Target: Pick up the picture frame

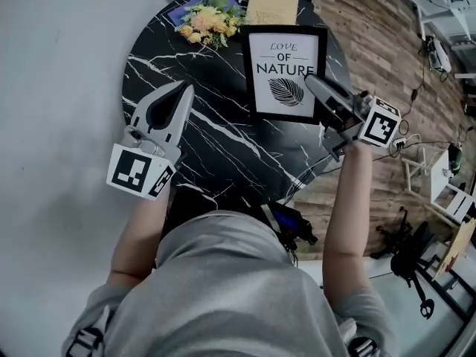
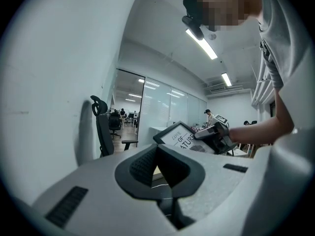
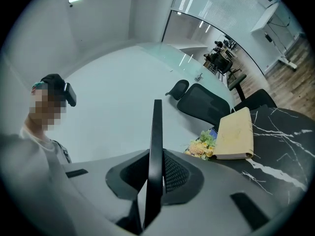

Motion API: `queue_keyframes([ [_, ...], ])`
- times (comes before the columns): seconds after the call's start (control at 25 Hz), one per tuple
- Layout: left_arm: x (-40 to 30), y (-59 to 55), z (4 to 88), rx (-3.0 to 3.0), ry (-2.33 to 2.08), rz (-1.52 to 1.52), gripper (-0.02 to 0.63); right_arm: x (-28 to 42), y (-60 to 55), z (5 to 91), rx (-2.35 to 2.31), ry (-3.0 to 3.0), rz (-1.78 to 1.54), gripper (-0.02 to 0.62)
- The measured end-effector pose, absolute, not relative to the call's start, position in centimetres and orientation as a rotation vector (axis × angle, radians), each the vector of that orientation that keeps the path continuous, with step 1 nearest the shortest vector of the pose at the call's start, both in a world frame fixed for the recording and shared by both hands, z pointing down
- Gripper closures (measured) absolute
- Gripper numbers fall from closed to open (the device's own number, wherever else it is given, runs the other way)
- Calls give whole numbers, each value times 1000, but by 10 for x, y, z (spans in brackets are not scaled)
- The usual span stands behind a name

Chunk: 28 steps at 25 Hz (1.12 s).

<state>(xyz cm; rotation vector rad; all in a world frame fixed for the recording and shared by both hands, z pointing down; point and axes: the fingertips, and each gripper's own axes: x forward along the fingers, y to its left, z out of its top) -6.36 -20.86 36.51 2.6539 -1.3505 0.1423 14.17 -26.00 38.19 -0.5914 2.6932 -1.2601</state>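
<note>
Over the far right part of the round, black, white-veined counter (image 1: 216, 143), the frame (image 1: 285, 69) hangs in the right tool (image 1: 312, 82). Its 2 jaws are drawn in narrow on the frame's right edge, about halfway along that side. The right gripper view shows the black moulding edge-on, standing upright between the ribbed pads (image 3: 174, 177), with both pressing on it. From the left gripper view the frame sits clear of the counter and tilted, its face turned up toward the person. That face is white with black lettering, "LOVE OF NATURE", and a dark leaf under the words.

Well apart from it, the left tool (image 1: 185, 89) hovers over the counter's left part, pointing toward the far side. Its jaws meet at the tips with nothing between them, leaving only a teardrop hollow behind the tips.

At the counter's far edge lie flowers (image 1: 208, 22), yellow and orange with green leaves, on a blue wrap. 1 tan book (image 1: 271, 6) lies just to their right, near the frame's top edge.

To the counter's right runs a wood floor (image 1: 387, 43) with cables on it. The left gripper view also takes in a black chair (image 2: 102, 129) against a white wall (image 2: 54, 82).
</note>
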Motion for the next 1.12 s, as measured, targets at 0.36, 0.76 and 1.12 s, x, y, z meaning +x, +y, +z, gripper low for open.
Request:
queue_keyframes([
  [0.36, -68, -198, 347, 2682, -1373, 114, 600, 134, -246, 344, -529, 2593, -1198, 528],
  [0.76, -79, -188, 324, 2714, -1402, 75, 600, 128, -229, 287, -494, 2543, -1046, 528],
  [1.12, -84, -175, 313, 2742, -1414, 60, 600, 124, -207, 251, -484, 2521, -923, 528],
])
